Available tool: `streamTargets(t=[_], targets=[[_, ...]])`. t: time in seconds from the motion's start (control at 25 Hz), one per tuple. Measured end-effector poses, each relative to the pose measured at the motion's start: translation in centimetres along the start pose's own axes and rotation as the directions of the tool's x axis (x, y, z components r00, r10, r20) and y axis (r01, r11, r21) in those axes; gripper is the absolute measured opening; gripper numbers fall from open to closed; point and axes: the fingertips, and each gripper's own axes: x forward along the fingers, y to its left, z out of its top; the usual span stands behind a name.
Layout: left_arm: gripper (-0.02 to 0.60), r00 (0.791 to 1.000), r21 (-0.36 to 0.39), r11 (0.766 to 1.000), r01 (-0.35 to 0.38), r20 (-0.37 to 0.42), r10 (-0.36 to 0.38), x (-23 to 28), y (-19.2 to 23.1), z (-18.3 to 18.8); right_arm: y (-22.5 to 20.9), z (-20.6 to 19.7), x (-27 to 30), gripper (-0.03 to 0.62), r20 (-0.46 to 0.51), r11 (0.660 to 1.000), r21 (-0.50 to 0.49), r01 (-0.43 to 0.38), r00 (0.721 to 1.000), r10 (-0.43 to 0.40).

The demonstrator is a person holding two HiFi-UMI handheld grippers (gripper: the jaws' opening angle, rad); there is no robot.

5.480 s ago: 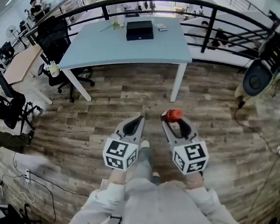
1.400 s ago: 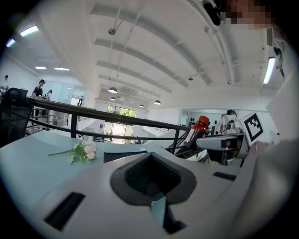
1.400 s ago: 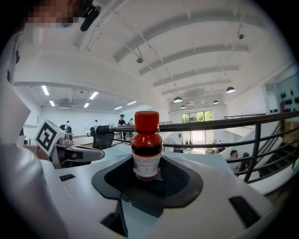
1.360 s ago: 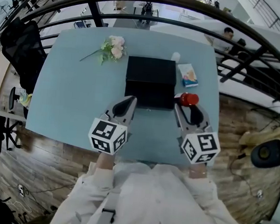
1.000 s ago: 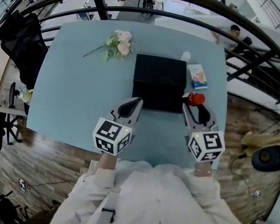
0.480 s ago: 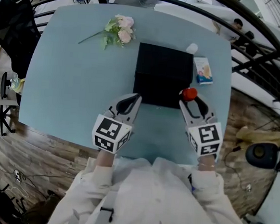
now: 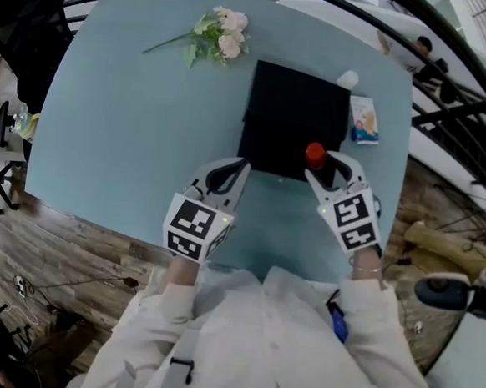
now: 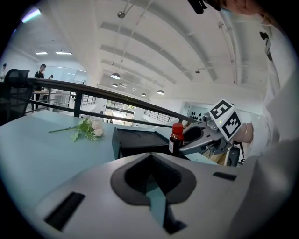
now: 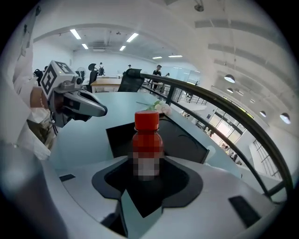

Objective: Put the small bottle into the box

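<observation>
The small bottle (image 7: 315, 155), dark with a red cap, stands upright in my right gripper (image 7: 317, 166), which is shut on it. It hangs over the near right part of the black box (image 7: 290, 109) on the light blue table (image 7: 124, 113). In the right gripper view the bottle (image 9: 147, 140) fills the middle, with the box (image 9: 184, 136) just behind it. My left gripper (image 7: 230, 174) hovers at the box's near left corner, shut on nothing. In the left gripper view the bottle (image 8: 176, 138) shows at the right, above the box (image 8: 140, 140).
A pink flower sprig (image 7: 217, 38) lies at the table's far left. A small white object (image 7: 348, 78) and a small carton (image 7: 364, 121) sit right of the box. A black railing (image 7: 454, 67) runs beyond the table, and black chairs (image 7: 23, 13) stand at the left.
My right gripper has carried the bottle left and forward, from beside the box's right edge to over its near right part. The left gripper kept its place by the box.
</observation>
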Motion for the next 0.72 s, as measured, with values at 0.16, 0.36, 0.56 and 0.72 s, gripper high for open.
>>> streamTargets(t=[0.16, 0.36, 0.56, 0.72], targets=[[0.002, 1.000, 0.003, 1.000, 0.001, 0.008, -0.001, 0.1, 0.3, -0.1, 0.2, -0.1, 1.3, 0.181, -0.065, 0.998, -0.059, -0.034, 0.997, 0.030], [0.002, 1.000, -0.029, 1.000, 0.002, 0.002, -0.002, 0.3, 0.5, -0.4, 0.3, -0.5, 3.0, 0.181, -0.155, 0.991, -0.109, -0.074, 0.986, 0.056], [0.002, 1.000, -0.058, 0.998, 0.005, 0.029, -0.004, 0.8, 0.8, 0.0, 0.6, -2.2, 4.4, 0.181, -0.281, 0.971, -0.196, -0.138, 0.957, 0.079], [0.002, 0.999, -0.065, 0.998, 0.009, 0.033, -0.007, 0.9, 0.6, -0.2, 1.2, -3.0, 4.9, 0.181, -0.340, 0.957, -0.215, -0.194, 0.934, 0.113]])
